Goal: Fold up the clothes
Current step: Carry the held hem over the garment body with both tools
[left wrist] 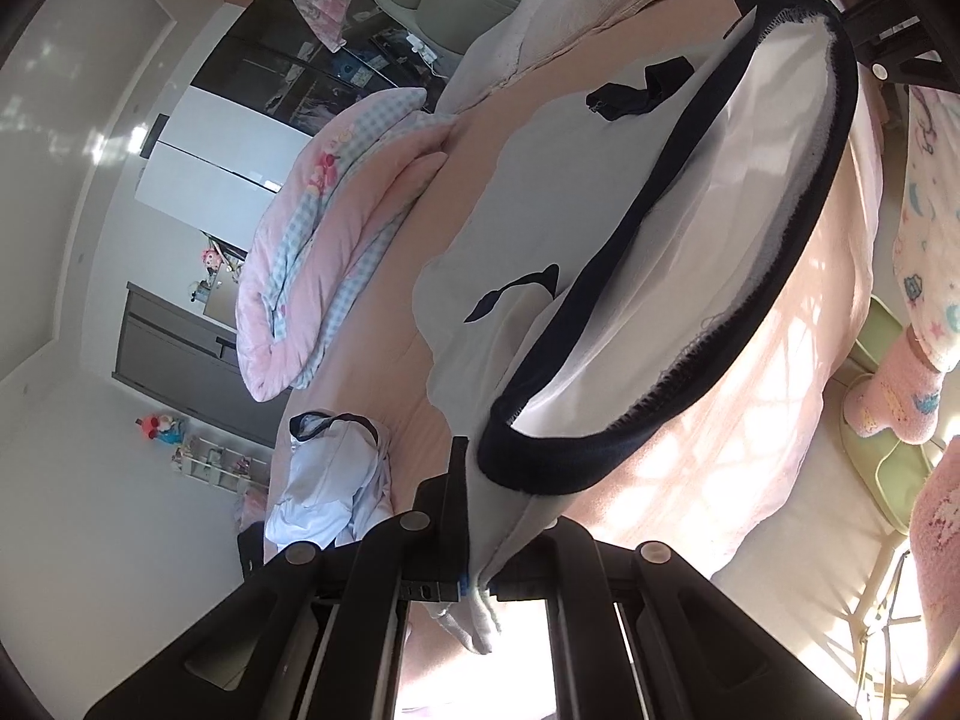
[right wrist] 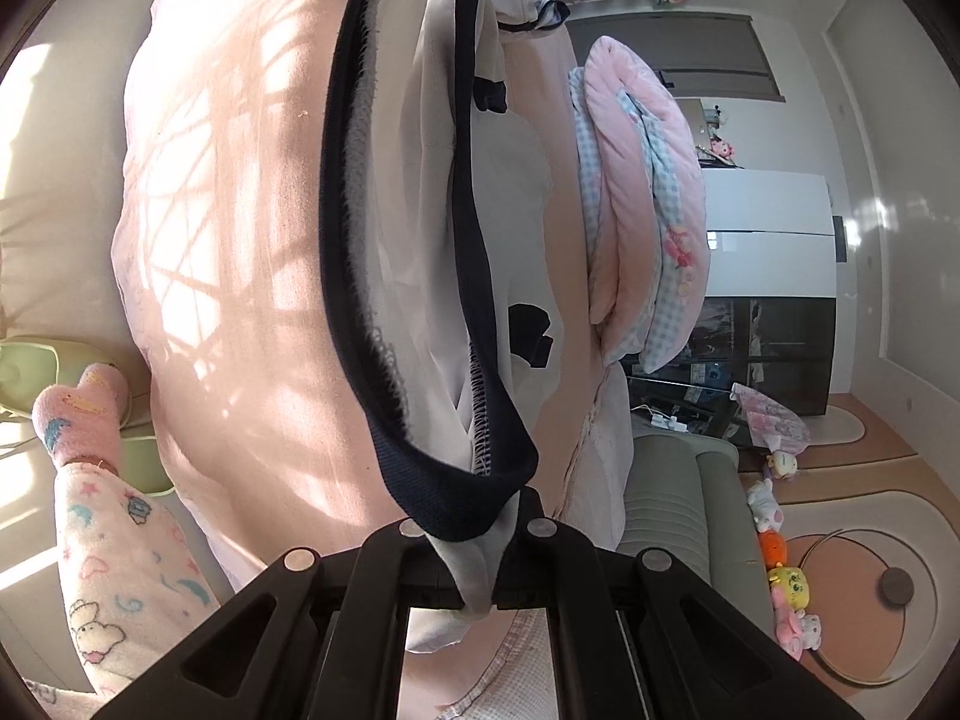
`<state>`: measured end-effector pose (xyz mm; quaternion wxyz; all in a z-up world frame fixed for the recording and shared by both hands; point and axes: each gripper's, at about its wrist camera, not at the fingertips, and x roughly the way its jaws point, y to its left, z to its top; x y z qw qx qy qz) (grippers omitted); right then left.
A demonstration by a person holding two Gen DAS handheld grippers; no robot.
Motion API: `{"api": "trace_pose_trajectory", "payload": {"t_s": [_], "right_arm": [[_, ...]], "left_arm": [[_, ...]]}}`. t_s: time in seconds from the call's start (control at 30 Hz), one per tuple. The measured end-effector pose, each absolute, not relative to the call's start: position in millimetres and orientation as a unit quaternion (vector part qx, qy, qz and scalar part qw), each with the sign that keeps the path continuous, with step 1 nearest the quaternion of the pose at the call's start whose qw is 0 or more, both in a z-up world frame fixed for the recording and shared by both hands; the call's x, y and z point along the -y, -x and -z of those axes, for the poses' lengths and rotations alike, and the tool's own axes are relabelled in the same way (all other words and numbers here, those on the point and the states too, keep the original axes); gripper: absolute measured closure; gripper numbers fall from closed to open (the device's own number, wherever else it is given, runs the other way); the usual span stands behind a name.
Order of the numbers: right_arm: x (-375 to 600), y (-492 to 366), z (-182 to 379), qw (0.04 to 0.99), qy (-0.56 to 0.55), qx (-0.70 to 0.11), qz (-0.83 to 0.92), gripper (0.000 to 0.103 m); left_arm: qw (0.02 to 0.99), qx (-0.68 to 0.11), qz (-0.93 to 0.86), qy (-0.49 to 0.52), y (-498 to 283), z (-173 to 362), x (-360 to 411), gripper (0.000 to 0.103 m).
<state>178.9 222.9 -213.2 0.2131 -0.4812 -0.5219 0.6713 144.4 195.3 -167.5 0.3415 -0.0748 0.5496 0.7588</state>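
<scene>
Left gripper and right gripper, jaws clamped, are holding the white navy-banded garment stretched above the pink bed.

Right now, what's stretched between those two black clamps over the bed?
A white garment with a dark ribbed band spans from the left gripper to the right gripper, both shut on it; each wrist view shows this.

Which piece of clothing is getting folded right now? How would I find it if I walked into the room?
Look at the big bed with the pink sheet. The white garment with a dark navy band hangs stretched above it, pinched at one end by the left gripper and at the other by the right gripper. Unlike the crumpled white clothes lying on the bed, it is lifted up.
</scene>
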Motion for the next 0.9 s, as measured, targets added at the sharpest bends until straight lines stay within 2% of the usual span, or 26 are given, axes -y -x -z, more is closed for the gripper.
{"api": "trace_pose_trajectory", "payload": {"t_s": [0.27, 0.67, 0.9], "right_arm": [[-215.7, -176.3, 192.7, 0.202, 0.474, 0.538, -0.667, 0.101], [-215.2, -174.1, 161.8, 0.187, 0.496, 0.496, -0.688, 0.101], [-208.7, -184.2, 157.4, 0.171, 0.499, 0.503, -0.685, 0.101]], "left_arm": [[0.328, -0.541, -0.771, 0.073, -143.2, 147.3, -189.4, 0.1], [0.342, -0.546, -0.763, 0.054, -144.4, 122.9, -189.9, 0.1], [0.35, -0.542, -0.761, 0.063, -149.6, 115.1, -182.7, 0.1]]}}
